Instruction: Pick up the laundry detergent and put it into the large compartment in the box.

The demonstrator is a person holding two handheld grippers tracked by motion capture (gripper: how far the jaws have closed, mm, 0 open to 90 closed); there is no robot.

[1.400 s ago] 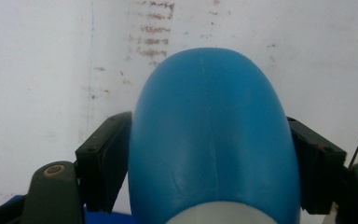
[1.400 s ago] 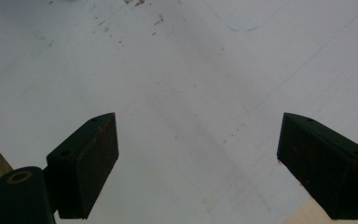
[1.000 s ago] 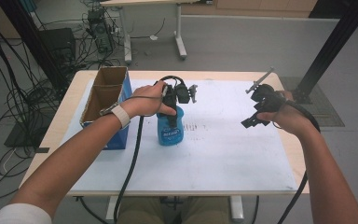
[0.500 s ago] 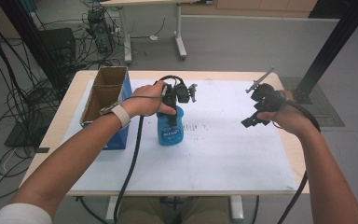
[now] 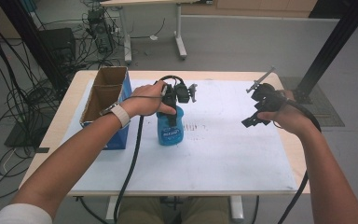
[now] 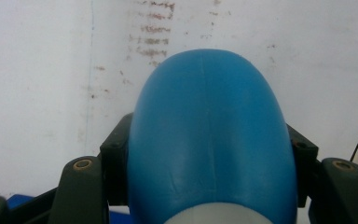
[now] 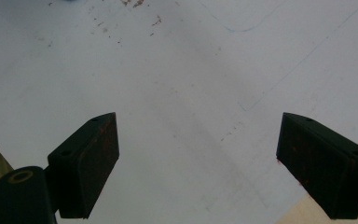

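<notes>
Worktop (image 5: 242,158) carries our cardboard box (image 5: 103,95) at left of frame. Centre frame stands the blue bottle (image 5: 169,127), likely light, smooth, slippery plastic; our left gripper (image 5: 170,100) clamps its neck. Our right gripper (image 5: 261,105) fingers (image 7: 86,163) gape wide.

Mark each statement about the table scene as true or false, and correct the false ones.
1. The left gripper is shut on the blue bottle. True.
2. The right gripper holds a bottle. False: its jaws are open, with only the white sheet between them.
3. The cardboard box is open at the top. True.
4. The bottle lies on its side. False: it stands upright on the sheet.
5. The box sits at the right edge of the table. False: it sits on the left side.
</notes>
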